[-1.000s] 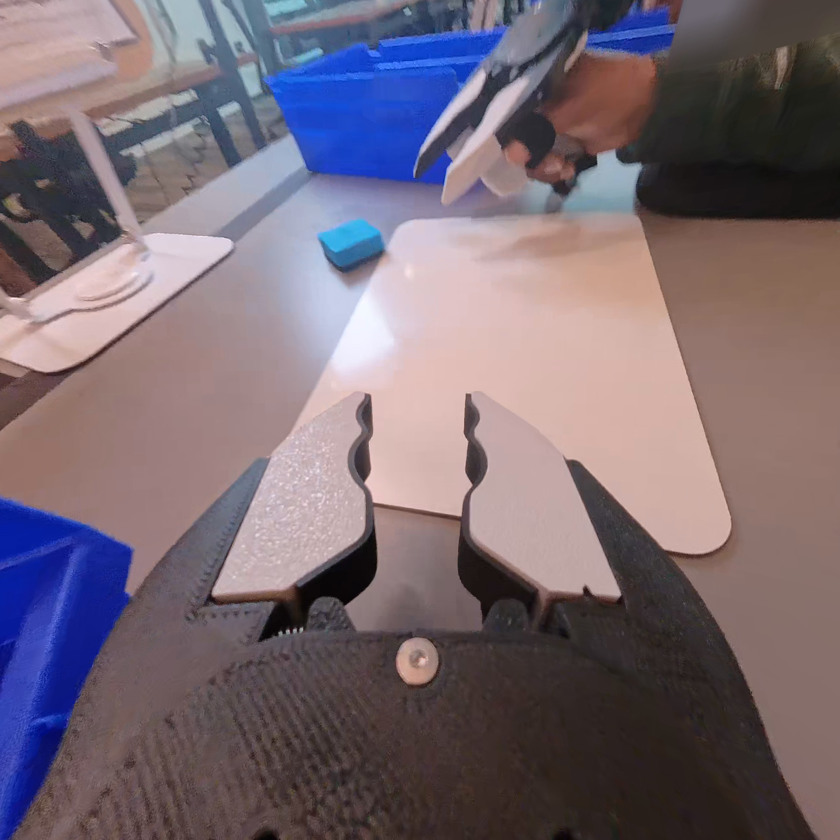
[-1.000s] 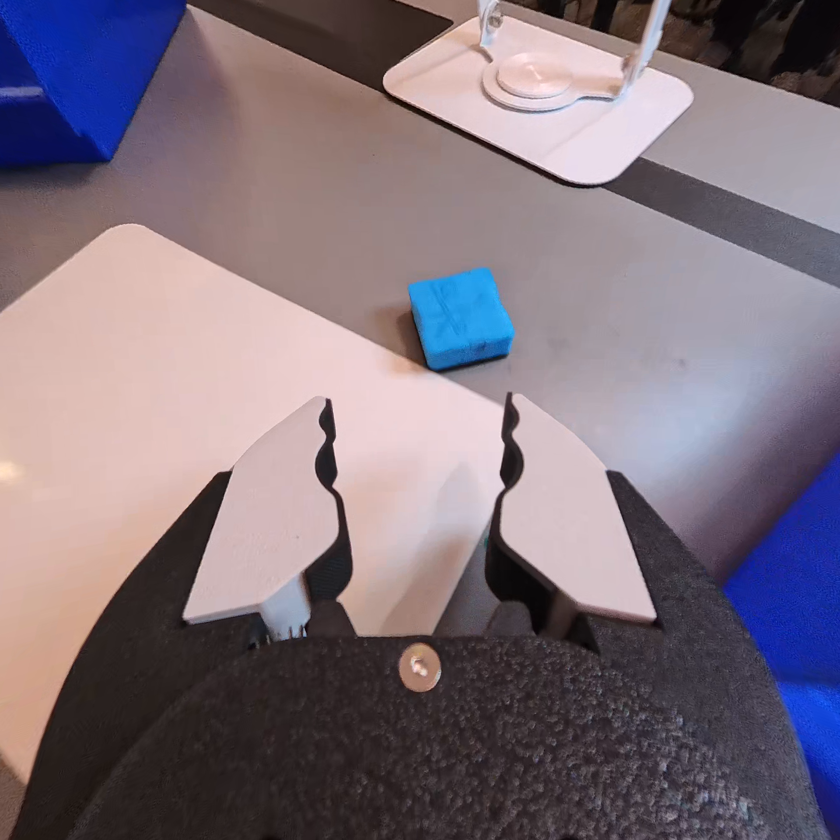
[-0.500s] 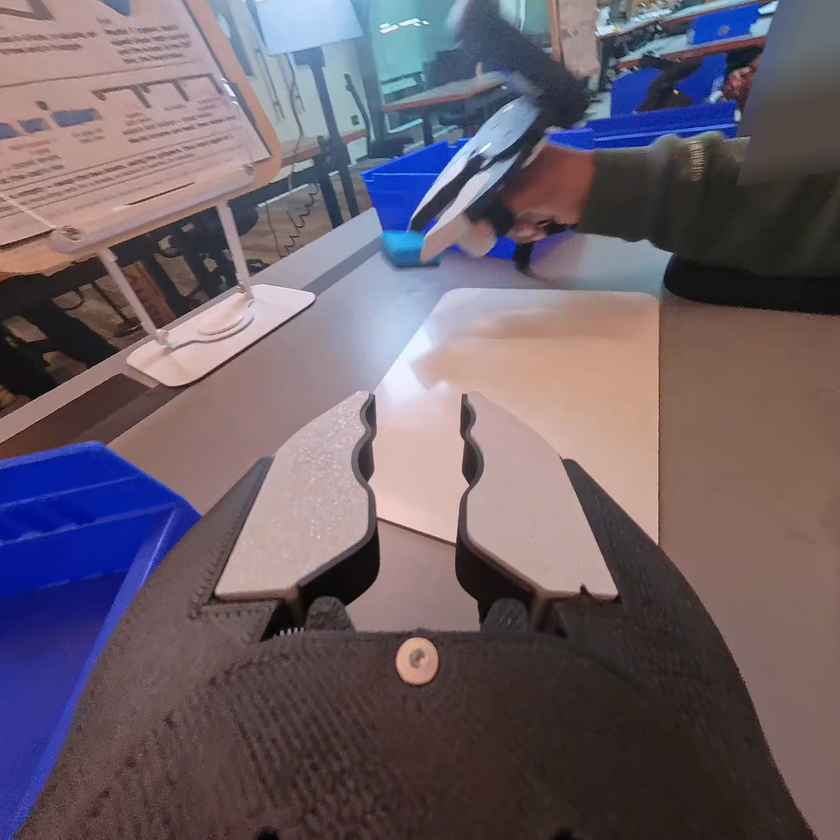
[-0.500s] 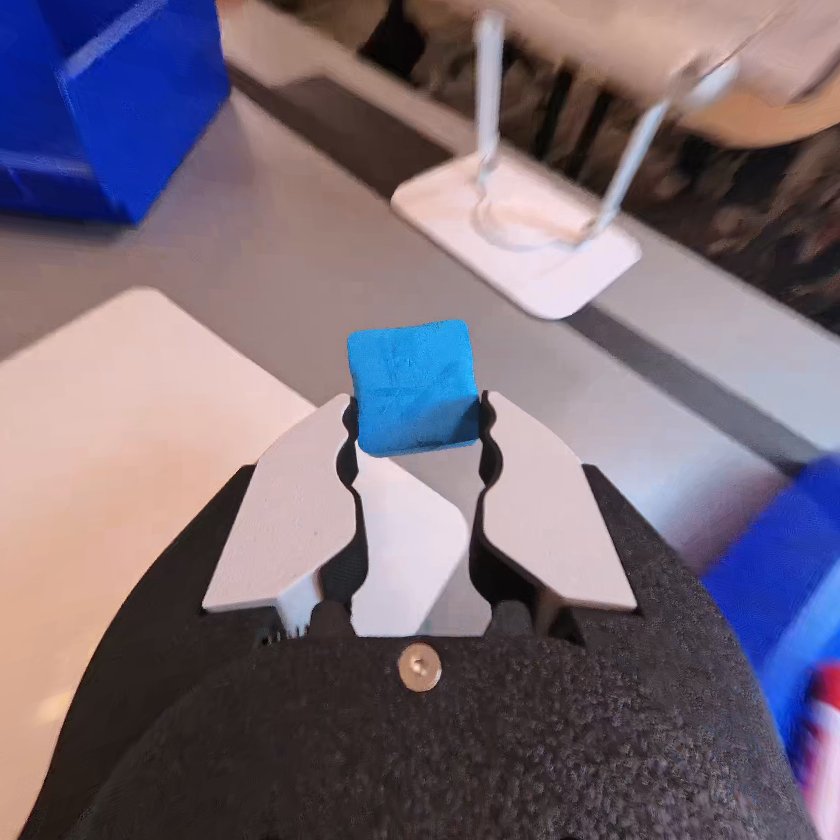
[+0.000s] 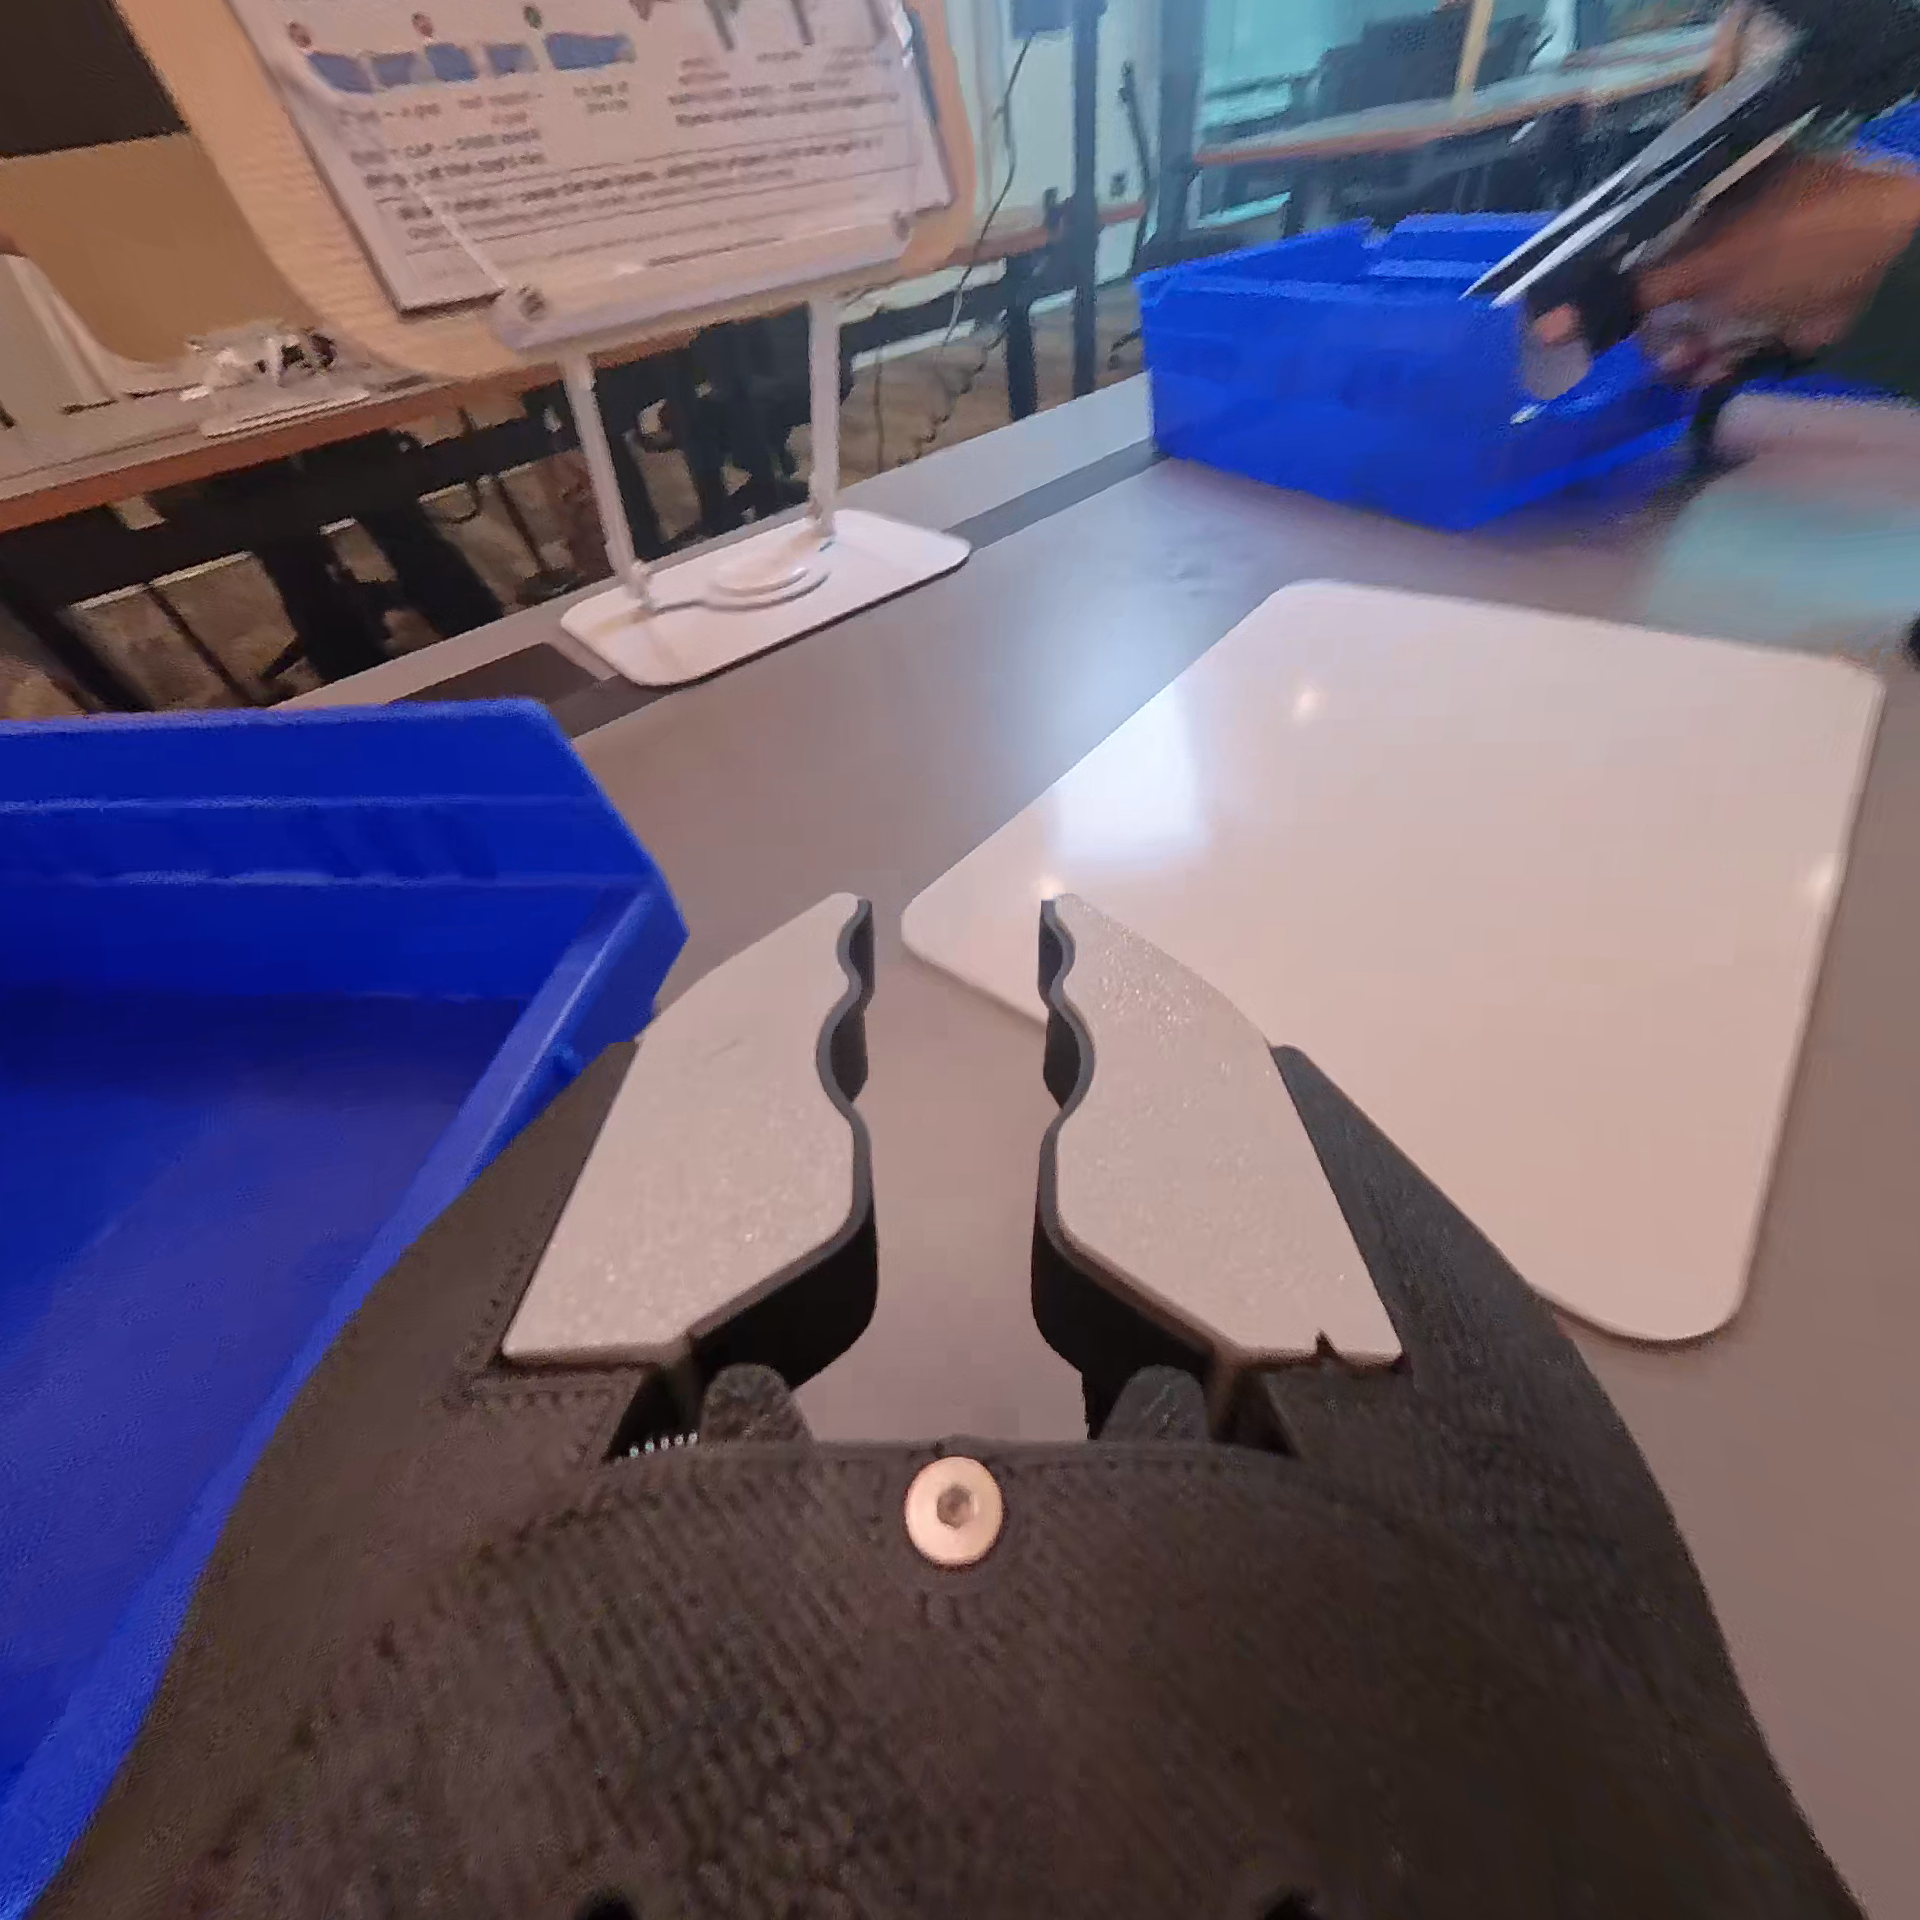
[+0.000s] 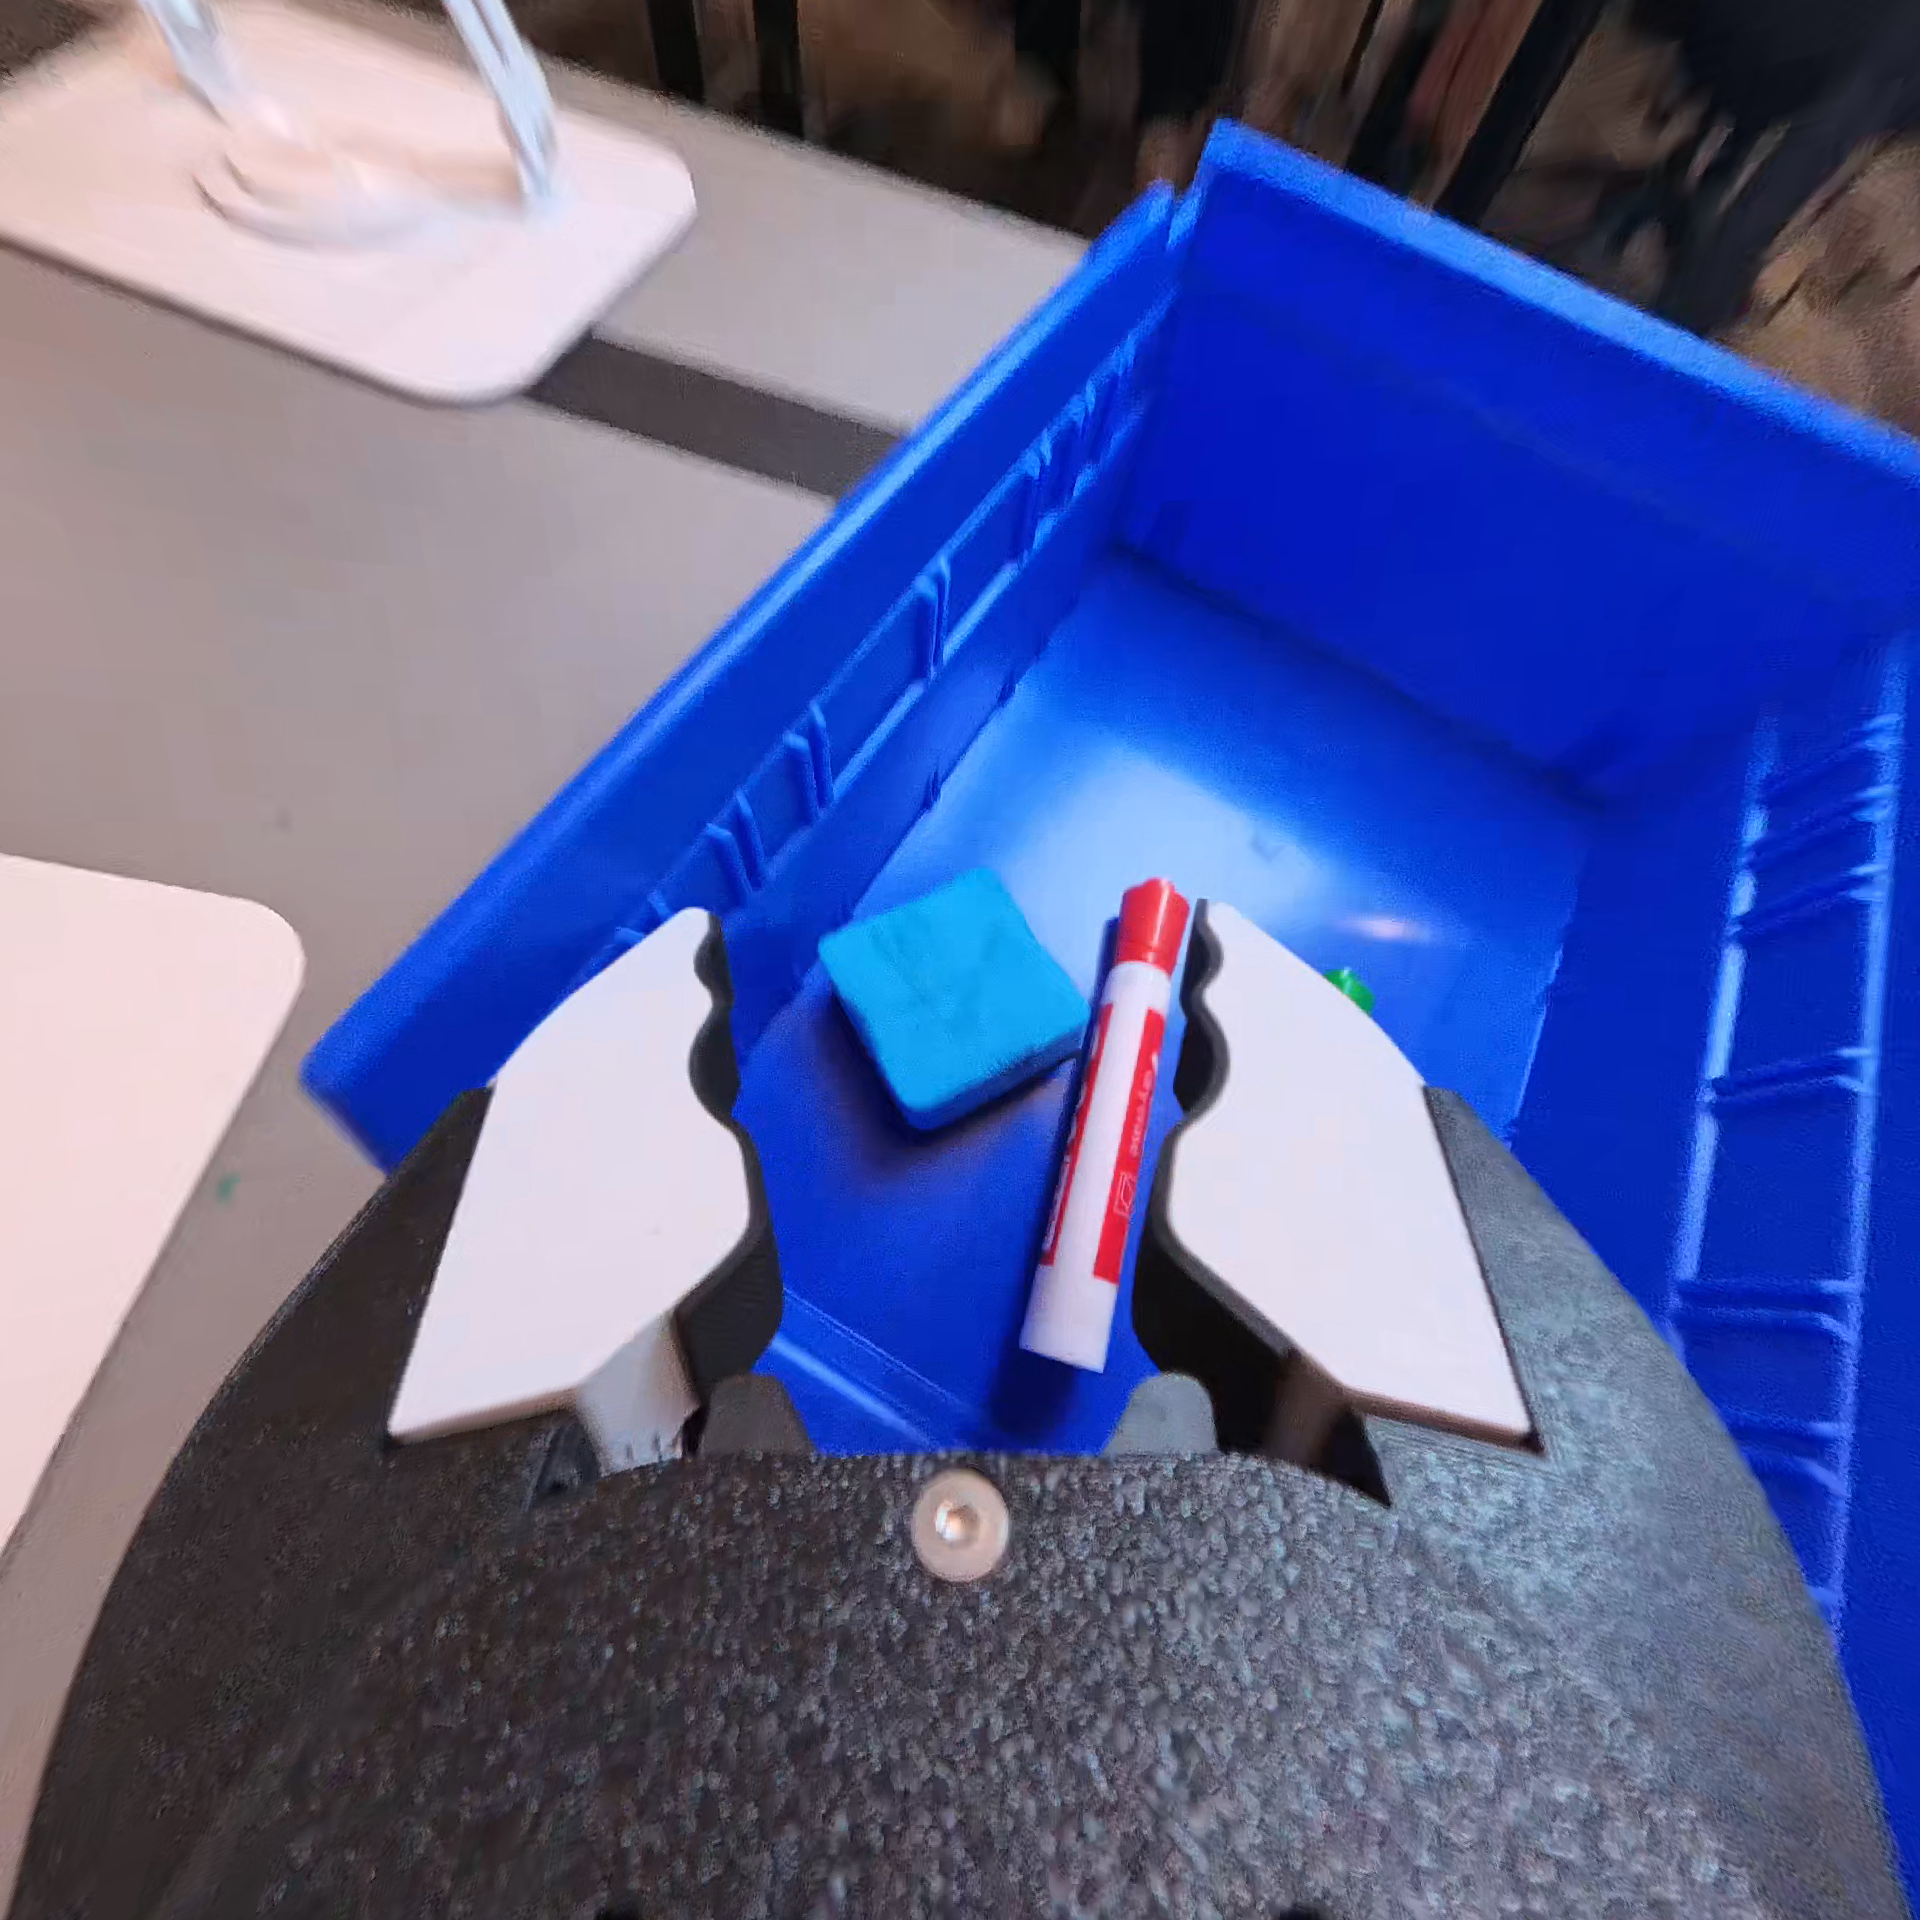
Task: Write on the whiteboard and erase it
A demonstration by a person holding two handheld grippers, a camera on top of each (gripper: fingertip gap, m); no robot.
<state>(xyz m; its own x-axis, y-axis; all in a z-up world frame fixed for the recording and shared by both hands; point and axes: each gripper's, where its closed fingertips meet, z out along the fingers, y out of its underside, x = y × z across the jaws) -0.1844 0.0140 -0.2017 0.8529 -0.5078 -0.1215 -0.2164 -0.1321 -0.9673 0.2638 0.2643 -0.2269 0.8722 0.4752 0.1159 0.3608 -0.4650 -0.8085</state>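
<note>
Hovering above the open blue plastic bin (image 6: 1351,499), the right gripper (image 6: 956,935) has its jaws spread and empty. Below it on the bin floor lie the small blue foam eraser block (image 6: 951,1008) and, just beside it, the white marker with a red cap (image 6: 1107,1132); a green tip (image 6: 1348,985) peeks out behind the right finger. The flat white rounded-corner whiteboard (image 5: 1455,894) rests bare on the grey table (image 5: 935,665), with no marks visible. The left gripper (image 5: 956,925) hangs near its corner, jaws apart, holding nothing. Judging by this, writing and erasing look finished and the tools put away; little seems left.
</note>
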